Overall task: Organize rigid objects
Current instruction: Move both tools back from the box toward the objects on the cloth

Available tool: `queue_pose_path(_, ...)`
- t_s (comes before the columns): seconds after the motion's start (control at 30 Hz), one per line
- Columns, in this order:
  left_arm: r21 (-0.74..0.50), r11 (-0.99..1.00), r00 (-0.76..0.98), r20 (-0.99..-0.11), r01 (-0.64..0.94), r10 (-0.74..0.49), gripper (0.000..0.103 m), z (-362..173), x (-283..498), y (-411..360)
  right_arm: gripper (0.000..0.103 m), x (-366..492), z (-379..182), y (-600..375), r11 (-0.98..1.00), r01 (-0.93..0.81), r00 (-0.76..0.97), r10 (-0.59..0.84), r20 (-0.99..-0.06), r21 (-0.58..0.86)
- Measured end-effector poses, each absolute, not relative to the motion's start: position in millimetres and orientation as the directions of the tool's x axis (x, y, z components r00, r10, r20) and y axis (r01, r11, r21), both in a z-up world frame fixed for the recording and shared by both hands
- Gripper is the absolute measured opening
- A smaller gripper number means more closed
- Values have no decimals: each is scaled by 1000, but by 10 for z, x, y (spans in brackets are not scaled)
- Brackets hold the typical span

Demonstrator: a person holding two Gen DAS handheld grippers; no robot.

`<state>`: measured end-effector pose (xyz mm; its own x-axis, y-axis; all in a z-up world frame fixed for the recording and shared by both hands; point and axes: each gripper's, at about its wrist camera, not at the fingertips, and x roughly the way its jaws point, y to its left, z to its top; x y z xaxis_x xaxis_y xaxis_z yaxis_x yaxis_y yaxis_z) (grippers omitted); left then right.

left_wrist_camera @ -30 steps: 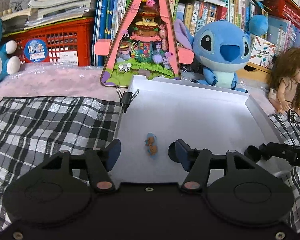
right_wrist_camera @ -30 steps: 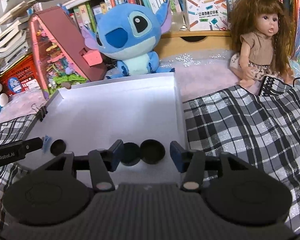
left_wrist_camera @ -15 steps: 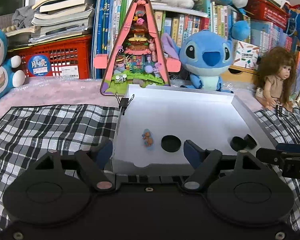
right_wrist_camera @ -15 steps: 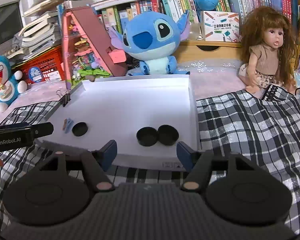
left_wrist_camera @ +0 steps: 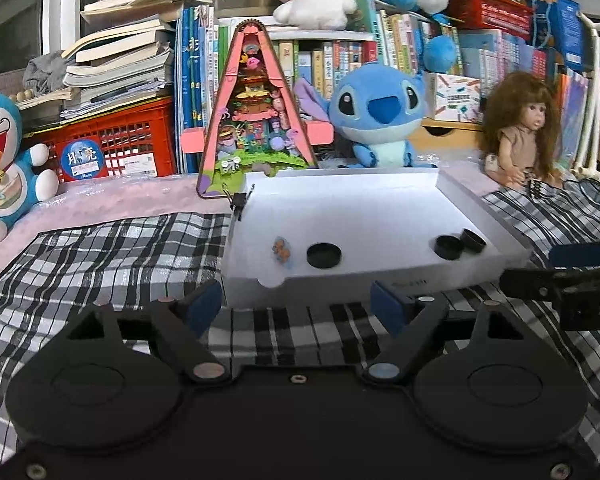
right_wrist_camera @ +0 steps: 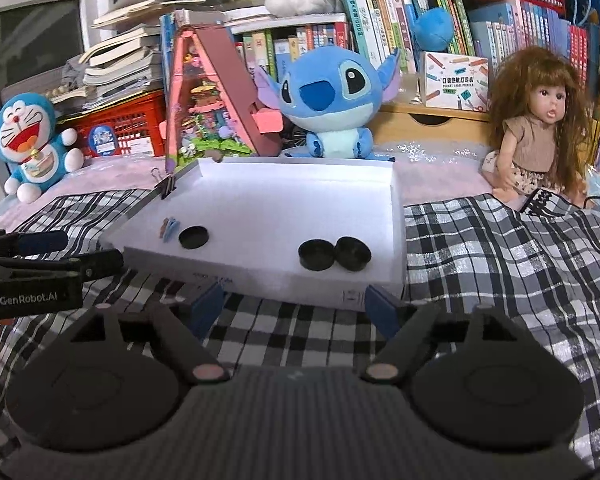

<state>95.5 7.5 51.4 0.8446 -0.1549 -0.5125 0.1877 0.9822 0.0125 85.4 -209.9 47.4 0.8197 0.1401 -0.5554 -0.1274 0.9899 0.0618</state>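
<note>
Left claw (left_wrist_camera: 298, 306) fills the lower part of the left wrist view, with its two blue-tipped fingers (left_wrist_camera: 204, 306) wide apart and nothing between them. It hangs over the checked cloth (left_wrist_camera: 100, 256), just in front of the near wall of the white tray (left_wrist_camera: 380, 276). On the tray floor, at the centre of the frame, lies a small orange and blue figure (left_wrist_camera: 281, 250), and just to the right of it a black round lid (left_wrist_camera: 323, 255). Near the right wall of the tray two more black lids (left_wrist_camera: 459, 243) sit touching each other. A black binder clip (left_wrist_camera: 239, 200) grips the far left corner of the tray. At the right edge of the frame the right claw (left_wrist_camera: 560, 276) comes in from the side. Behind the tray, in the upper half, stand a pink triangle toy house (left_wrist_camera: 256, 120), a blue plush toy (left_wrist_camera: 380, 116) and a doll (left_wrist_camera: 520, 132).

Right claw (right_wrist_camera: 296, 306), in the right wrist view, also has its fingers (right_wrist_camera: 382, 308) spread apart and empty, low in the frame over the same cloth (right_wrist_camera: 500, 248). The tray (right_wrist_camera: 260, 276) is at the centre. The pair of lids (right_wrist_camera: 334, 255) is near its front right corner, the single lid (right_wrist_camera: 194, 237) more to the left, and the figure (right_wrist_camera: 169, 228) just beside it. The left claw (right_wrist_camera: 60, 256) enters at the left edge of the frame.
</note>
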Motion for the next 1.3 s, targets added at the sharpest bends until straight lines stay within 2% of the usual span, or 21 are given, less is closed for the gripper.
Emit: queue_pose_path(1.3, 40, 980, 859, -490, 193, -149, 83, 186, 109, 83, 90, 73, 202, -1957, 985, -165, 866, 120, -486, -52)
